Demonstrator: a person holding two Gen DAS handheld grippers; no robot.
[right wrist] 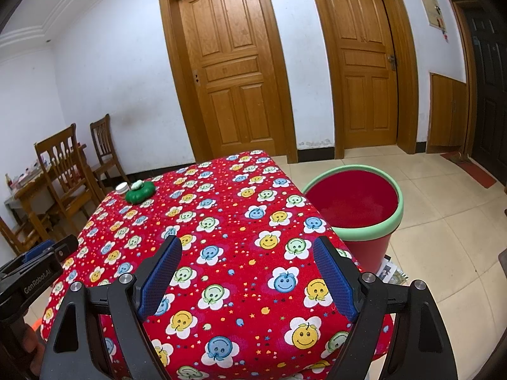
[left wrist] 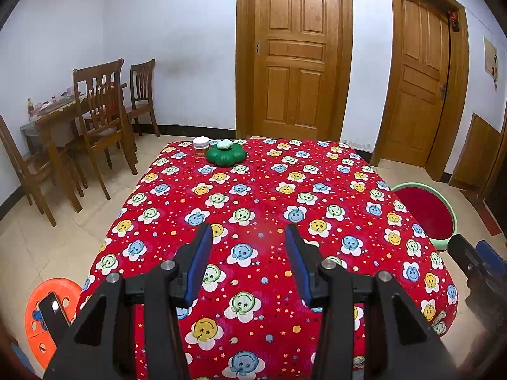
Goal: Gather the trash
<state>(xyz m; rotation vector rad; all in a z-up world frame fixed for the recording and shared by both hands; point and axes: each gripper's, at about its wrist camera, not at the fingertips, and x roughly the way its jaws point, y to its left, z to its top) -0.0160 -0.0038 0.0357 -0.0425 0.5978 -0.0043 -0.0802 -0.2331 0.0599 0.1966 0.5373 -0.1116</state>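
Note:
A table under a red smiley-flower cloth (left wrist: 269, 196) (right wrist: 228, 221) fills both views. At its far left corner sit a green flower-shaped dish (left wrist: 225, 155) (right wrist: 139, 192) with a small pale crumpled piece (left wrist: 224, 144) (right wrist: 137, 185) on top, and a white-lidded jar (left wrist: 201, 146) (right wrist: 121, 187) beside it. A red bin with a green rim (right wrist: 355, 202) (left wrist: 424, 212) stands on the floor at the table's right side. My left gripper (left wrist: 248, 237) is open and empty above the near edge. My right gripper (right wrist: 247, 247) is open and empty above the near right part.
Wooden chairs (left wrist: 101, 120) and a cluttered wooden table (left wrist: 54, 110) stand at the left wall. An orange plastic stool (left wrist: 47, 310) is on the floor at the near left. Two closed wooden doors (left wrist: 294, 50) are behind. Printed paper (right wrist: 391, 274) lies on the floor by the bin.

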